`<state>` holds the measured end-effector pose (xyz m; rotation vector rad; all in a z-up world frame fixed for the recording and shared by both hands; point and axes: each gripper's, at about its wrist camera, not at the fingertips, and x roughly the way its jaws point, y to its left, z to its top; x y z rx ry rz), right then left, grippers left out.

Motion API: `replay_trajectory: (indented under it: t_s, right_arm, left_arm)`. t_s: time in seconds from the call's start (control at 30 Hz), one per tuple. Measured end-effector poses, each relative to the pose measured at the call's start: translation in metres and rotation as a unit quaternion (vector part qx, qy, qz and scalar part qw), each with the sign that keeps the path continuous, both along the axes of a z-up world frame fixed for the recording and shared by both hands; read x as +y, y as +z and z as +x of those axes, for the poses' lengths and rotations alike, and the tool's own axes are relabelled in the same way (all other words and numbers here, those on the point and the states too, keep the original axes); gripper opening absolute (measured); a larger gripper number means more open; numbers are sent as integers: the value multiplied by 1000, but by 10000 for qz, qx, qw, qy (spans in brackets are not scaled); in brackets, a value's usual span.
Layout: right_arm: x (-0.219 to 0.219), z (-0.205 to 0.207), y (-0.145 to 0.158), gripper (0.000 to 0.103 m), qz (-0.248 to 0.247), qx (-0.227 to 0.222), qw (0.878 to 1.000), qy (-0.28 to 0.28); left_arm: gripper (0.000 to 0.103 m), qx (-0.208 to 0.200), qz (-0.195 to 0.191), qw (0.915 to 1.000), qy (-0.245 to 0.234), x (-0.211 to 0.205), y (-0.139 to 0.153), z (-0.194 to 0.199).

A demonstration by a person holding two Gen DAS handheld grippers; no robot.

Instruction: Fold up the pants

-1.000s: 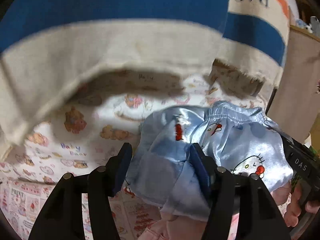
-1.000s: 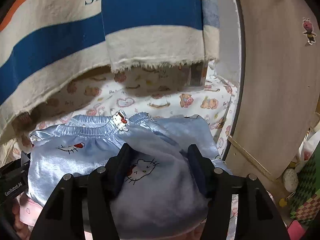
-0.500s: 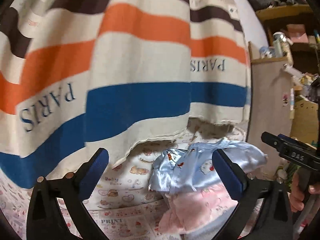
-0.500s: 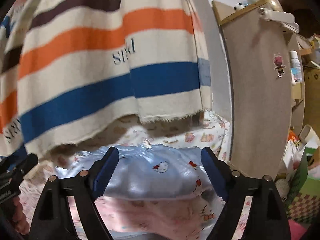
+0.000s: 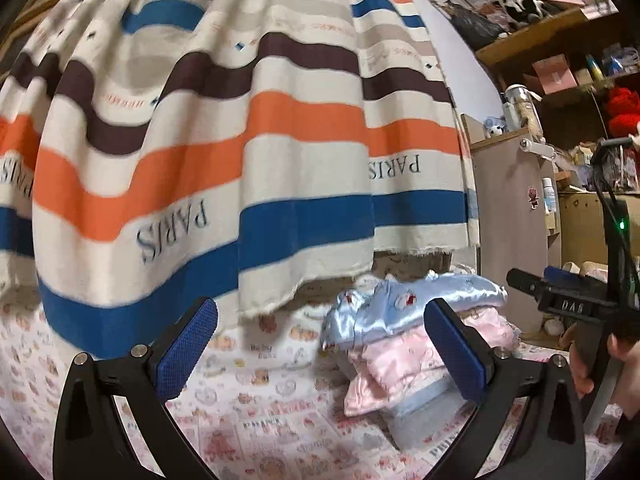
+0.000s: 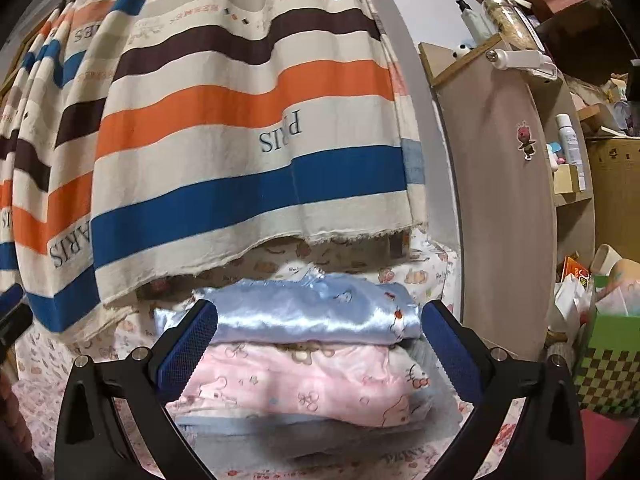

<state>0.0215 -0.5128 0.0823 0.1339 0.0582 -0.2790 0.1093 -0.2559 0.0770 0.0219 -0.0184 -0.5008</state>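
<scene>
The light blue satin pants (image 5: 420, 300) (image 6: 312, 312) lie folded on top of a stack, over a folded pink garment (image 5: 400, 364) (image 6: 296, 384). My left gripper (image 5: 320, 312) stands wide open, back from the stack and to its left, with nothing between its blue pads. My right gripper (image 6: 320, 310) faces the stack from the front. Its jaws are opening and stand wide; the pants lie beyond them, untouched. In the left wrist view the right gripper (image 5: 560, 300) shows at the right edge, with a hand (image 5: 592, 360) on it.
A striped cloth (image 5: 240, 160) (image 6: 240, 120) with "PARIS" lettering hangs low behind the stack. The printed sheet (image 5: 260, 400) covers the surface. A beige cabinet (image 5: 508, 220) (image 6: 504, 200) stands at the right, with cluttered shelves beyond it. A green checked box (image 6: 608, 360) sits low right.
Both grippers let go of the blue pants, opened wide and drew back from them. The pants stay folded on the stack, now farther off in both views.
</scene>
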Motion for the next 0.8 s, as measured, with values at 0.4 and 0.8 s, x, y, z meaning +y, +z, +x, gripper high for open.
replay_trajectory:
  t_s: [0.4,0.8]
  right_arm:
    - [4,7,-42,102,-66,357,9993,12]
    - [-4,31,-56,102,101,1075,9941,-63]
  left_arm:
    - [102,595,153,9980,110,4,-38,23]
    - [102,1633,461,9853,201,-7,-61,57]
